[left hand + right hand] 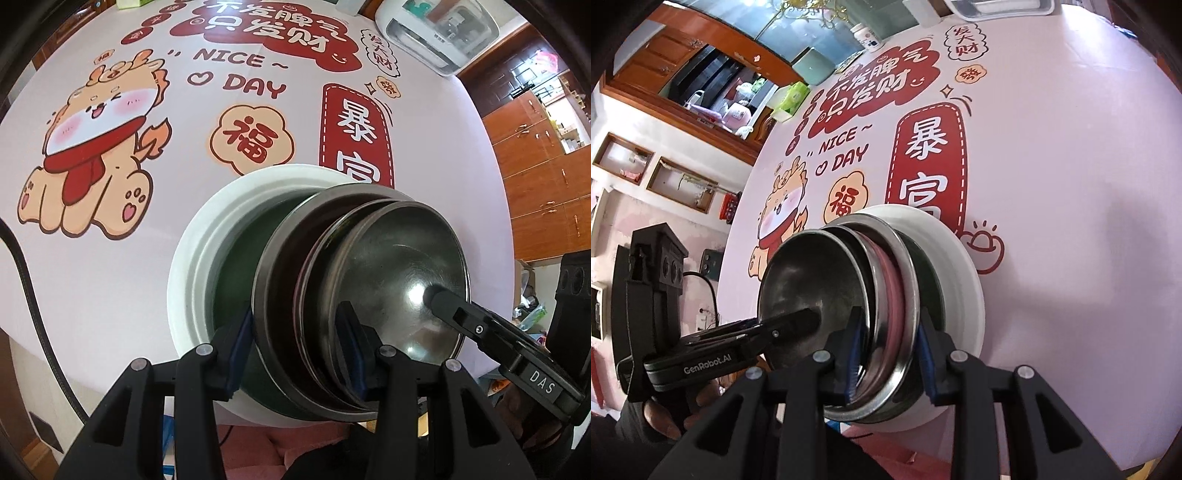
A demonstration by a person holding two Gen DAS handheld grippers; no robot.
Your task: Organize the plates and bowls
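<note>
Jaws both sides clamped on stack rims: left gripper (295, 350) pinching the wide steel plate (269, 295), right gripper (890, 363) pinching steel and pink plate rims. Stack at near table edge: steel bowl (399, 269) on top, steel plate, pink plate (892, 306), dark green dish (232, 258), white bowl (199, 236) at bottom, all tilted. Risk, as judged: smooth rims w/ narrow pads, so slip likely; uneven pull btwn hands could fan nested pieces apart; edge close, so drop to floor possible. Writing: "DAS" and "GenRobot.AI" on grippers; tablecloth (110, 277) w/ "NICE ~ DAY", 福, 暴富, 不发脾气只发财.
</note>
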